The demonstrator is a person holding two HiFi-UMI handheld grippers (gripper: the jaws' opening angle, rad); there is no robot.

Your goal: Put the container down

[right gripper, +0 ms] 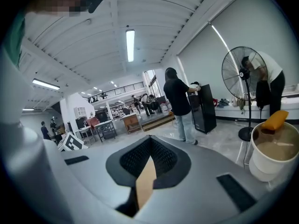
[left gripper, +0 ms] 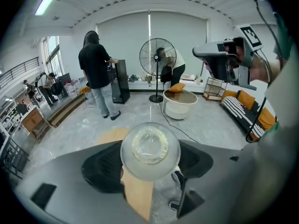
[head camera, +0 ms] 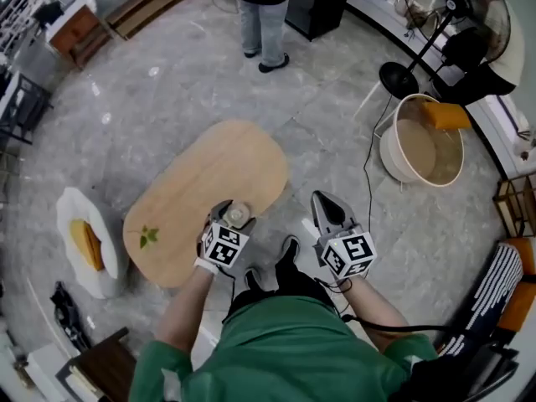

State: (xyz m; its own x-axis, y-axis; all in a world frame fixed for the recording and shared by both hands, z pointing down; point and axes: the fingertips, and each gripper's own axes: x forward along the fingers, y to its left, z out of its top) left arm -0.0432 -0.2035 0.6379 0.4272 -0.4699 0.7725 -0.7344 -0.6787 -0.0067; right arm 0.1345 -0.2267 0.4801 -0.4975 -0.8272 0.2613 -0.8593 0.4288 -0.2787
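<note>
Forearms (head camera: pixel 186 304) reach forward: left hand-held gripper (head camera: pixel 232 221) clamps the container (left gripper: pixel 150 148) (clear, round); right hand-held gripper (head camera: pixel 323 203) closed, empty.

Oval table (head camera: pixel 205 187) lies mid-frame; the container (head camera: pixel 236 215) sits over its lower-right edge, the tub (head camera: pixel 390 151) at upper right.

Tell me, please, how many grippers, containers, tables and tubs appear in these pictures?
Grippers: 2, the left gripper and the right gripper
Containers: 1, the clear container, in the left gripper's jaws
Tables: 1, the wooden table
Tubs: 1, the white tub
Total: 5
</note>
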